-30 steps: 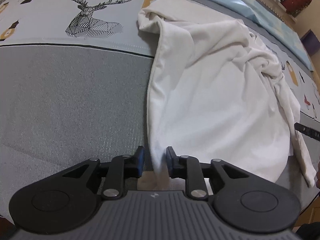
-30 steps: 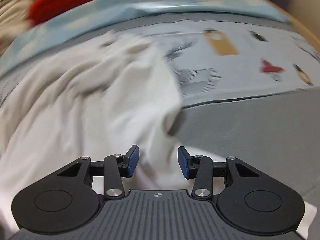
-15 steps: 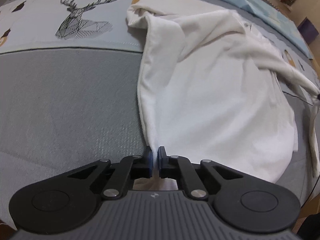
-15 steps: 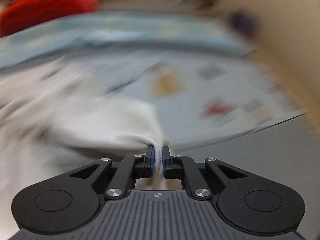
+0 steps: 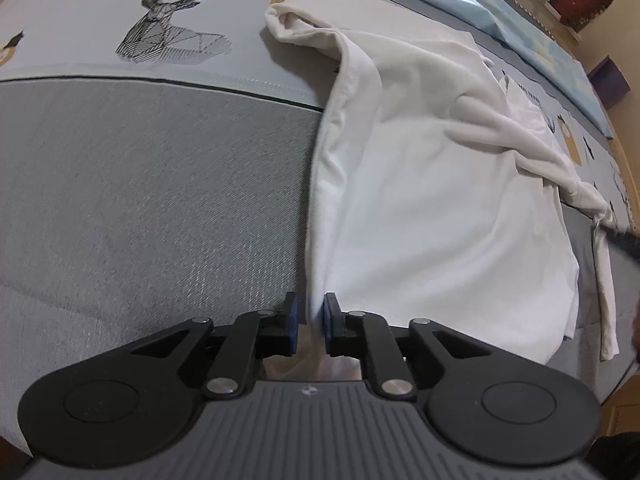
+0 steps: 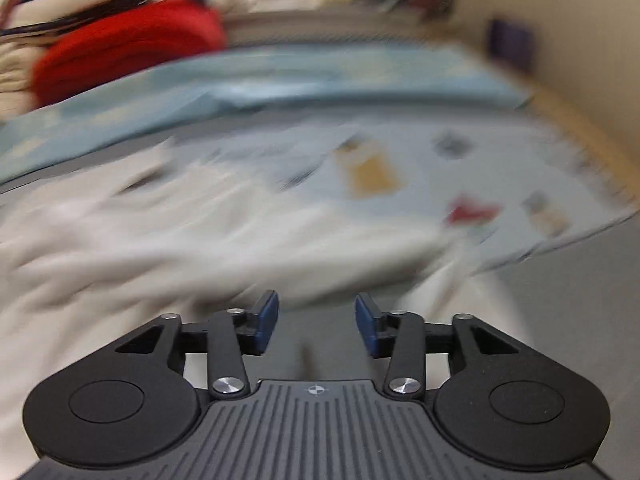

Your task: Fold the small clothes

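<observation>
Left wrist view shows the white shirt (image 5: 432, 184) spread rumpled on the grey bed cover (image 5: 152, 200), its near hem between the opening jaws of the left gripper (image 5: 308, 322), the right gripper (image 6: 316, 320) opening on nothing: light, limp cloth, probably best pinched at hem corners.

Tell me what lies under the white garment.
The white garment lies on a grey mattress cover and, farther back, a printed sheet with a deer drawing. Whatever sits directly beneath the cloth is covered.
</observation>
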Action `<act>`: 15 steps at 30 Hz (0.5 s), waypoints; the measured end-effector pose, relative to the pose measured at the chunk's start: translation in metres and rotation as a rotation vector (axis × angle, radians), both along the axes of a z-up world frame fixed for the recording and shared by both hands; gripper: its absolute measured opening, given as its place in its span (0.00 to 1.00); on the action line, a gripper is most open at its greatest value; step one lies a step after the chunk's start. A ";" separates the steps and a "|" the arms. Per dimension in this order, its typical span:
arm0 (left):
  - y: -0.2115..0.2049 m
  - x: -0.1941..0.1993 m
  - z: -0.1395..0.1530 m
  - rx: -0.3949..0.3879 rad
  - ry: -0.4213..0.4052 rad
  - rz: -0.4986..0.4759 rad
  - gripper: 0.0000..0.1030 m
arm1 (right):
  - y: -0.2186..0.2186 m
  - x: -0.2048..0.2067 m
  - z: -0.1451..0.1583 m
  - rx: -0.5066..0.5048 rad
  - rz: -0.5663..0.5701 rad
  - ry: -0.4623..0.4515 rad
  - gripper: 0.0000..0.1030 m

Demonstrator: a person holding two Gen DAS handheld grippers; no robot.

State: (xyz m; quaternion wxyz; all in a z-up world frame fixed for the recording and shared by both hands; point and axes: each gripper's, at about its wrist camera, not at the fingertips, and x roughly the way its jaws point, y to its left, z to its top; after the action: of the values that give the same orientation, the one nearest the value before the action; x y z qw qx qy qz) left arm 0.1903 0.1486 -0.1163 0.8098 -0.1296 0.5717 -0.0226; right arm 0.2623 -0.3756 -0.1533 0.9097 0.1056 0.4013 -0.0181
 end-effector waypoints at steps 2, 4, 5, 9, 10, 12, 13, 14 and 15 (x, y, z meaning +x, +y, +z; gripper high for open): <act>0.006 -0.003 0.001 -0.014 -0.001 0.018 0.16 | 0.008 -0.007 -0.009 0.027 0.011 0.078 0.44; 0.012 -0.005 0.002 -0.027 -0.008 0.038 0.16 | 0.016 -0.017 -0.018 0.032 0.009 0.144 0.44; 0.014 -0.005 0.003 -0.031 -0.012 0.043 0.16 | 0.021 -0.021 -0.023 0.038 0.011 0.171 0.44; 0.011 -0.009 0.002 -0.035 -0.014 0.026 0.16 | 0.038 -0.051 -0.037 0.069 -0.004 0.265 0.44; 0.009 -0.010 0.002 -0.034 -0.015 0.020 0.16 | 0.042 -0.054 -0.039 0.067 -0.012 0.267 0.44; 0.008 -0.011 0.000 -0.040 -0.014 0.015 0.16 | 0.049 -0.061 -0.040 0.067 -0.017 0.268 0.44; 0.008 -0.011 -0.001 -0.045 -0.011 0.012 0.16 | 0.052 -0.063 -0.042 0.068 -0.014 0.270 0.43; 0.007 -0.011 -0.003 -0.047 -0.007 0.007 0.16 | 0.053 -0.064 -0.043 0.065 -0.009 0.269 0.38; 0.005 -0.012 -0.003 -0.040 -0.007 -0.005 0.16 | 0.055 -0.066 -0.043 0.068 0.005 0.259 0.17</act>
State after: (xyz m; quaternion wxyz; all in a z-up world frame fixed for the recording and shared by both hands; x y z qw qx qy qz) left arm 0.1784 0.1538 -0.1189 0.8090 -0.1442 0.5687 -0.0365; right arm 0.1967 -0.3209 -0.1963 0.8462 0.1322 0.5160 -0.0157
